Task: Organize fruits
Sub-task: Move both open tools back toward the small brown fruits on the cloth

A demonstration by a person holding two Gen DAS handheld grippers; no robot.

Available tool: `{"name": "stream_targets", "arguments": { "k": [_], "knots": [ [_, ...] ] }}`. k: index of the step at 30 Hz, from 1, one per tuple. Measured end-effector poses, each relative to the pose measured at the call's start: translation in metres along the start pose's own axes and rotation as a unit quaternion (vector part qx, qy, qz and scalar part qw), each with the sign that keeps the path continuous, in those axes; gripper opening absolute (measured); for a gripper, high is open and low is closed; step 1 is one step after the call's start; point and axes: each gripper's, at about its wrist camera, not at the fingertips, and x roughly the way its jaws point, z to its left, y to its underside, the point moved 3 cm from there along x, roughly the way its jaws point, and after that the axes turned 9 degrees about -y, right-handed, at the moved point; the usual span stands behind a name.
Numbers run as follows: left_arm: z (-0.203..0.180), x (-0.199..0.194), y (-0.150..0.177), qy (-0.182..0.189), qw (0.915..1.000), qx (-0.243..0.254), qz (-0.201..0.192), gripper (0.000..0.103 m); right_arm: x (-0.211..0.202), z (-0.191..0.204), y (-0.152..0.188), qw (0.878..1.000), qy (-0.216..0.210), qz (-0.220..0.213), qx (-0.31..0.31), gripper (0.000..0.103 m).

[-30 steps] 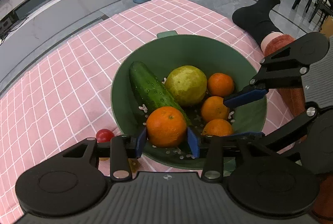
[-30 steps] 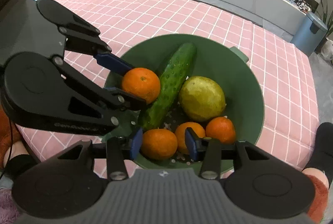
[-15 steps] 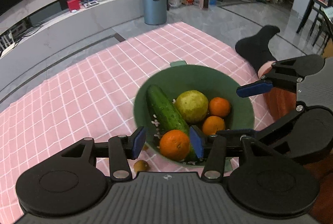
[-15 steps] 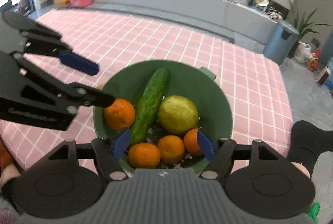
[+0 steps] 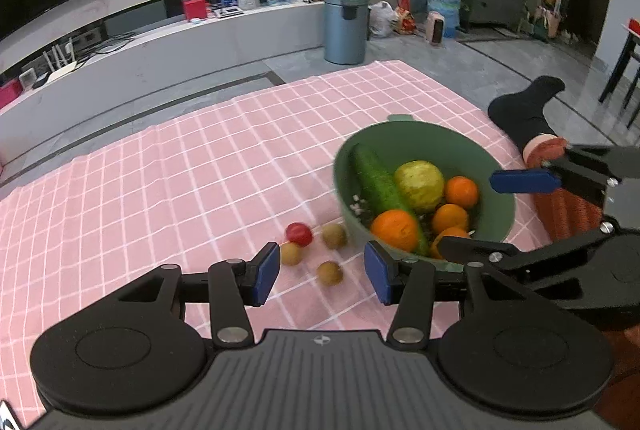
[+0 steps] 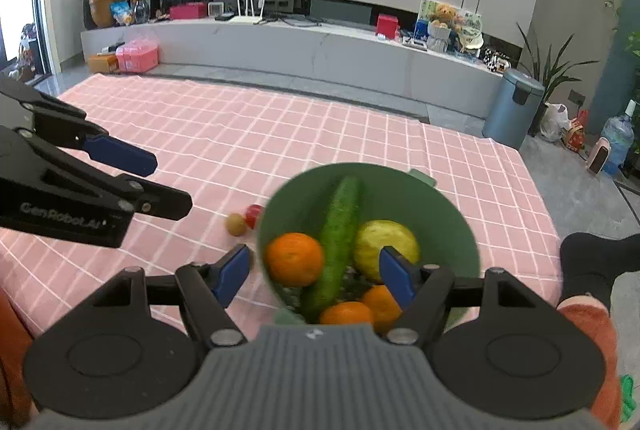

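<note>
A green bowl (image 5: 494, 166) (image 6: 448, 226) on the pink checked cloth (image 5: 180, 170) holds a cucumber (image 5: 378, 186) (image 6: 338, 238), a yellow-green fruit (image 5: 420, 184) (image 6: 386, 244) and several oranges (image 5: 394, 228) (image 6: 294, 258). A red cherry tomato (image 5: 299, 233) (image 6: 253, 216) and three small brown fruits (image 5: 330, 272) (image 6: 236, 224) lie on the cloth left of the bowl. My left gripper (image 5: 320, 272) is open and empty, raised above the small fruits. My right gripper (image 6: 314, 274) is open and empty, raised over the bowl's near side.
The cloth stretches far left and back. A person's leg in a black sock (image 5: 528, 110) lies right of the bowl. A grey bin (image 5: 346, 28) and a long low cabinet (image 6: 280, 50) stand beyond the cloth.
My left gripper let go of the orange into the bowl and opened. Both grippers opened wider, pulled back and rose away from the bowl.
</note>
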Motion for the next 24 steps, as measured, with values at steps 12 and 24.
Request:
{"name": "stream_targets", "arguments": {
  "k": [12, 24],
  "knots": [
    [0.034, -0.001, 0.039, 0.013, 0.9992, -0.026, -0.028, 0.058, -0.002, 0.059, 0.025, 0.997, 0.024, -0.043, 0.052, 0.056],
    [0.052, 0.031, 0.058, 0.056, 0.9963, -0.065, -0.005, 0.039, 0.046, 0.052, 0.045, 0.988, 0.033, -0.018, 0.148, 0.032]
  ]
}}
